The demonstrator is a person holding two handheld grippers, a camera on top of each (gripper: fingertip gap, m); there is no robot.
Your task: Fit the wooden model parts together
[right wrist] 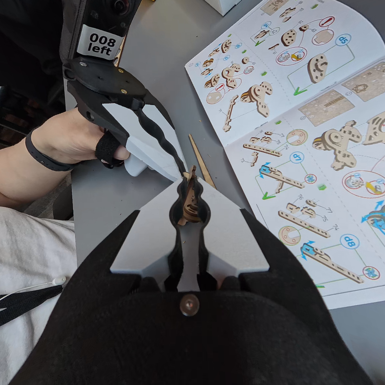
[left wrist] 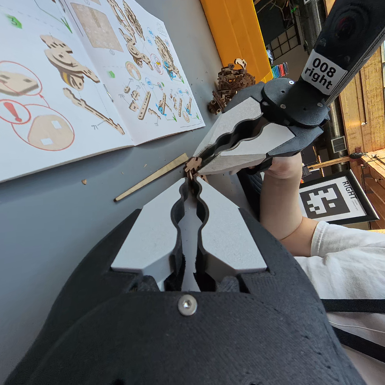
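wooden model parts [right wrist: 190, 205] between both jaws

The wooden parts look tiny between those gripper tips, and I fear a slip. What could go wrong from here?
1. Both grippers pinch the wooden parts only at their tips, so one could twist or pop out.
2. Pressing off-line might snap the thin wood.
3. A dropped part may land near the loose stick.

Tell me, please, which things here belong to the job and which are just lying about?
In use: wooden part in right gripper; small wooden piece in left gripper; instruction booklet.
Lying about: wooden stick; finished wooden model; yellow bin.
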